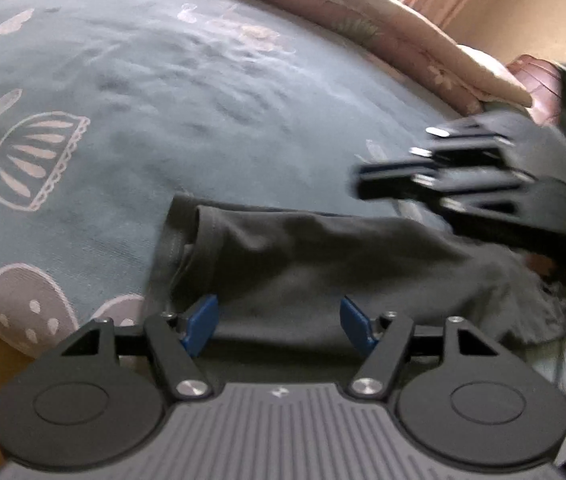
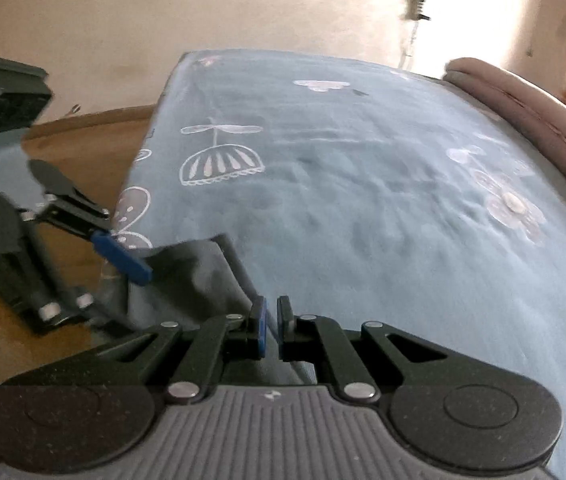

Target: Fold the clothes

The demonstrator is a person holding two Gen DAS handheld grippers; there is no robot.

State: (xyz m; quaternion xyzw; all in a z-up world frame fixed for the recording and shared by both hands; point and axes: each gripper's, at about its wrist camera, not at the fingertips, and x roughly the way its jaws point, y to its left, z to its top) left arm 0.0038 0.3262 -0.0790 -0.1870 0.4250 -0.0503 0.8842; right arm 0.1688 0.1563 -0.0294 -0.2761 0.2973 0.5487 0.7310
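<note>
A dark grey garment (image 1: 303, 264) lies bunched near the front edge of a blue-grey patterned bedspread (image 1: 163, 100). My left gripper (image 1: 279, 320) is open, its blue pads (image 1: 203, 316) spread wide just above the garment's near edge. My right gripper (image 2: 271, 322) has its pads almost together at the garment (image 2: 203, 276); whether cloth is pinched between them does not show clearly. The right gripper shows blurred at the right of the left wrist view (image 1: 463, 172). The left gripper shows at the left of the right wrist view (image 2: 123, 258).
A pink quilt (image 1: 403, 40) is piled along the far side of the bed, also in the right wrist view (image 2: 523, 100). Wooden floor (image 2: 83, 140) lies beyond the bed's left edge. A beige wall (image 2: 243, 12) stands behind.
</note>
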